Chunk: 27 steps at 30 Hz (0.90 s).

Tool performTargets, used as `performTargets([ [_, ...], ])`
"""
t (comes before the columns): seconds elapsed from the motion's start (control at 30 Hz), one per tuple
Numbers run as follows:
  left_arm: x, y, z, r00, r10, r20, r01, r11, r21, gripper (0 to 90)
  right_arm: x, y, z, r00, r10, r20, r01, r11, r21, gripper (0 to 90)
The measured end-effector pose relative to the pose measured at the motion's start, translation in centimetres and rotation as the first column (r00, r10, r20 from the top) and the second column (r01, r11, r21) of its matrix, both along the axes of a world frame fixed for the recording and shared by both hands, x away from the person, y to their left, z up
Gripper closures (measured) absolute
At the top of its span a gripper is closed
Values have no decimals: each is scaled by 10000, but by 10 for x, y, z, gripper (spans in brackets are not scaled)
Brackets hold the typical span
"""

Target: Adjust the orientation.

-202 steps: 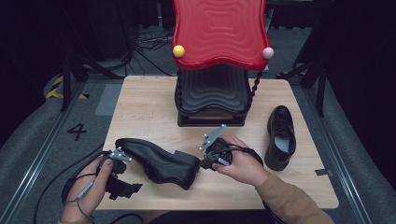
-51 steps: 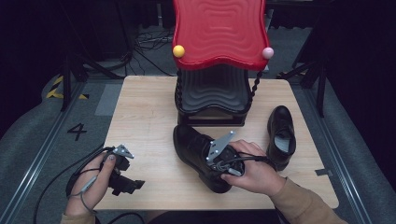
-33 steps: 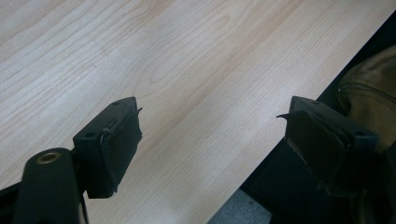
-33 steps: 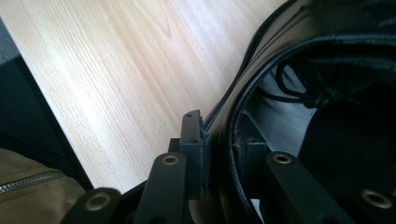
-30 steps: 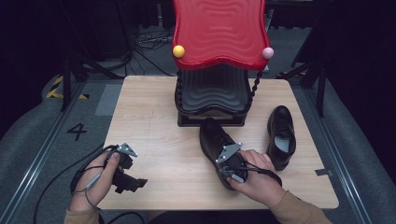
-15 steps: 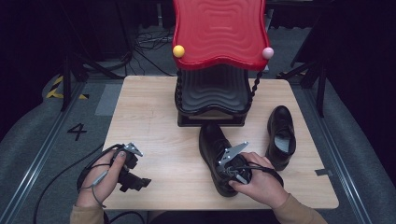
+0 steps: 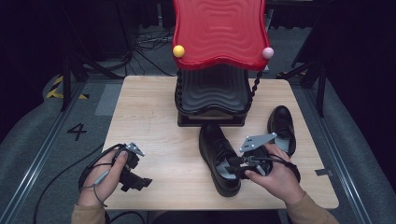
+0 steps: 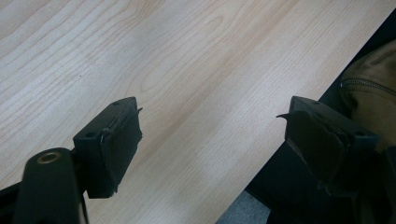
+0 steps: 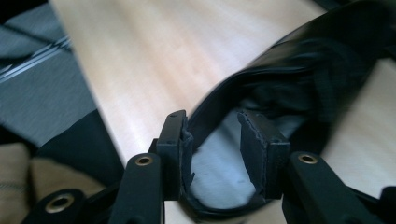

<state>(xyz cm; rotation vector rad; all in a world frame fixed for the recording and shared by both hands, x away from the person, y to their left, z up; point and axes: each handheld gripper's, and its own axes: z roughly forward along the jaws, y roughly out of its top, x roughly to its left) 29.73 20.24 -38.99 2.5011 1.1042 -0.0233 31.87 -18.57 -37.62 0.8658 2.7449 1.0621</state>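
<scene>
Wooden table (image 7: 154,126), right hand-held gripper (image 9: 215,140) just loosening around black shoe's (image 7: 217,156) heel rim.

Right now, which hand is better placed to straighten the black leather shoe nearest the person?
Right: its claw is at that black leather shoe's heel collar, jaws just opening. The left claw hangs open, far off.

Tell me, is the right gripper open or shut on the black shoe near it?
Open. The right gripper has just been opening; its jaws straddle the heel rim of the black shoe, with gaps showing beside the pads.

Pale wooden table (image 7: 149,116) on grey carpeted floor (image 7: 42,126), dark surroundings, black stands.
</scene>
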Motion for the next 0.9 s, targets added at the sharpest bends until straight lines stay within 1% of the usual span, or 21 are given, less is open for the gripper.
performTargets([
  [0.07, 0, 0, 1, 10000, -64, 49, 64, 10000, 6, 190, 2, -3, 2, 9999, -109, 45, 109, 9999, 30, 628],
  [0.13, 0, -1, 1, 10000, -26, 63, 26, 10000, -3, 190, 7, -15, 5, 9983, -557, 155, 555, 9984, 144, 621],
  [0.17, -1, -1, 1, 10000, -49, 37, 49, 10000, 14, 191, 10, -20, 7, 9971, -747, 140, 745, 9971, 169, 613],
  [0.23, -1, -1, 0, 10000, -47, -41, 47, 10000, 21, 191, 16, -32, 8, 9928, -1196, 118, 1194, 9927, 139, 609],
  [0.3, -2, 0, 0, 10000, 2, -18, -2, 10000, 28, 190, 20, -42, 8, 9864, -1636, 138, 1633, 9864, 203, 603],
  [0.37, -2, 1, 1, 10000, 26, 20, -26, 10000, 9, 190, 27, -56, 9, 9753, -2199, 202, 2194, 9753, 258, 592],
  [0.43, -2, 1, 1, 10000, -19, 35, 19, 10000, 44, 190, 33, -69, 9, 9579, -2863, 235, 2854, 9578, 353, 580],
  [0.5, -2, 1, 0, 10000, 29, -16, -29, 10000, 20, 190, 38, -81, 9, 9424, -3330, 307, 3315, 9424, 456, 571],
  [0.53, -2, 1, 0, 10000, 14, -27, -14, 10000, 32, 190, 41, -86, 9, 9325, -3598, 301, 3582, 9324, 487, 567],
  [0.6, -2, 0, -1, 10000, 18, -61, -18, 10000, 30, 190, 45, -96, 7, 9152, -4014, 363, 3997, 9155, 454, 559],
  [0.7, -1, 0, -1, 10000, 16, -84, -15, 10000, 25, 190, 51, -109, 3, 8970, -4409, 310, 4394, 8972, 447, 552],
  [0.73, -1, -1, -1, 10000, -33, -18, 33, 10000, 55, 190, 54, -114, 0, 8895, -4562, 241, 4551, 8895, 422, 550],
  [0.77, -1, -1, -1, 10000, 10, -35, -10, 10000, 32, 190, 55, -117, -1, 8820, -4708, 193, 4699, 8819, 373, 547],
  [0.87, 0, -1, -2, 10000, -45, -78, 46, 10000, 63, 190, 60, -126, -7, 8657, -5004, 82, 5003, 8658, 136, 537],
  [0.9, 0, -1, -2, 10000, -31, -83, 31, 10000, 71, 190, 62, -130, -9, 8579, -5138, -13, 5138, 8579, 76, 533],
])
